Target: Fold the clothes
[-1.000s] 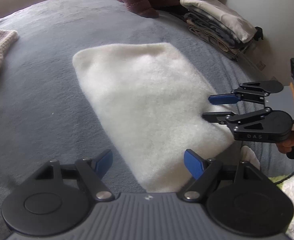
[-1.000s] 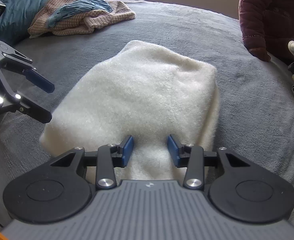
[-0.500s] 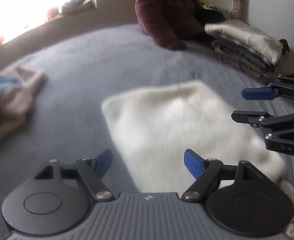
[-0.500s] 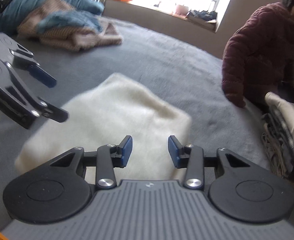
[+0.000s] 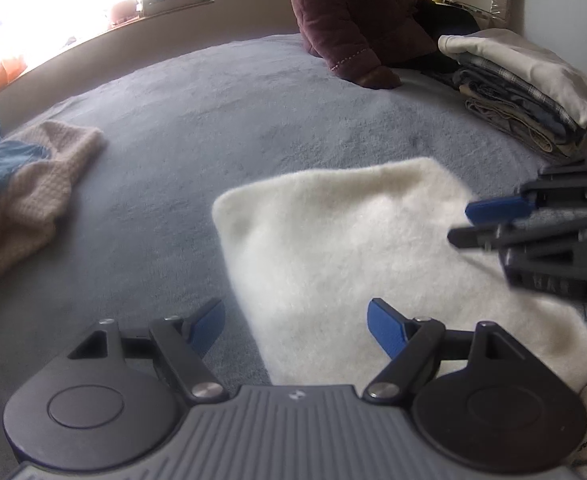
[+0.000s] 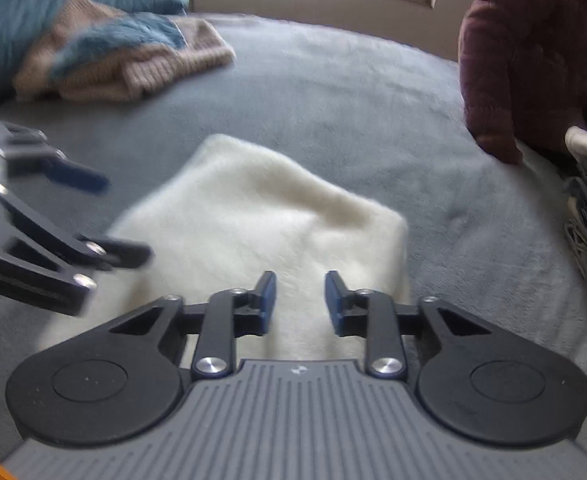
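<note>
Fingers of the left gripper [image 5: 295, 322] are spread wide over the folded white fleece [image 5: 357, 248]; the right gripper [image 6: 299, 296], just narrowed, is kept empty.

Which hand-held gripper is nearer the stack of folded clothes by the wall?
Right. The right hand-held gripper sits over the white fleece's edge facing the stack; the left hand-held gripper is on the opposite side.

Folded fleece garment [image 5: 357, 248]: cream-white, plain. Bed cover [image 5: 221, 128]: grey-blue. Knit sweater [image 6: 141, 68]: beige, waffle-textured, with teal cloth [image 6: 125, 36] over it. Person's padded jacket [image 5: 345, 12]: maroon. Tool pads [image 6: 269, 300]: blue on black arms.
</note>
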`<state>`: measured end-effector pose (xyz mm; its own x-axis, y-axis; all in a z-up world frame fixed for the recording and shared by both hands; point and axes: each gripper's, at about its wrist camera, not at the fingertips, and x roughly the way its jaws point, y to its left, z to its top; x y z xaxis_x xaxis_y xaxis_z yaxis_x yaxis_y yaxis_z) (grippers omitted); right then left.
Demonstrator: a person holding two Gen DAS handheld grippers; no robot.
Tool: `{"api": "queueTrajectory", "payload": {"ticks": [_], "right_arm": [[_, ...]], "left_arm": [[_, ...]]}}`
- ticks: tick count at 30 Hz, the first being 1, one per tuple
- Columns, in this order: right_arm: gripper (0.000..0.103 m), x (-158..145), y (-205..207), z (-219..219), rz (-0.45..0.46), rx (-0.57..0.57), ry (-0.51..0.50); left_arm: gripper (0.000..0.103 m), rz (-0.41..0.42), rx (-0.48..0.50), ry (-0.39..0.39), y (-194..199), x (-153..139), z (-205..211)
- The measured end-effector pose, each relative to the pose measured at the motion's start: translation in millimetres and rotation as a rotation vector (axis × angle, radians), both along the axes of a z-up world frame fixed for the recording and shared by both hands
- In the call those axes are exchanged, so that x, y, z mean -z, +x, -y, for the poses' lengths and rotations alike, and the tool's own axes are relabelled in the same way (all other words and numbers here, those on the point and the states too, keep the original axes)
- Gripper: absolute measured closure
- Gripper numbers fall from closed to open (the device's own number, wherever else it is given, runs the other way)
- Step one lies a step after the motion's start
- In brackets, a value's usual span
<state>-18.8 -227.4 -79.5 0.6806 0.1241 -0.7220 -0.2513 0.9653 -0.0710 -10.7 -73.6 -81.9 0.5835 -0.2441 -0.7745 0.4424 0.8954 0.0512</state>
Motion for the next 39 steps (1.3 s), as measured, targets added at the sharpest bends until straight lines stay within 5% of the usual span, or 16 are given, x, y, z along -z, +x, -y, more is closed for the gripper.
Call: {"api": "queueTrajectory", "payload": {"ticks": [5,12,17,23,30,39], "right_arm": [[0.081,-21,19,3,0.053,-0.005,0.071],[0.086,31,44,10,-0.091,0.039,0.029],[0.085,6,46,13,-0.016,0.038,0.081],[0.087,34,69,26,-0.063,0.076,0.062],[0.088,14,75,30,0.015,0.075,0.112],[0.088,45,97,40,-0.091,0.106,0.095]], "left_arm": [[0.023,-0.010,-0.022,-0.007,8,5,-1],[0.023,-0.023,-0.005,-0.009,9,13,-1],[0.023,-0.003,-0.008,-0.008,17,10,0],[0.023,-0.012,-0.005,-0.025,24,14,-2],[0.023,-0.004,0.015,-0.037,32,14,-2],[0.022,-0.003,0.034,-0.047,30,24,0]]}}
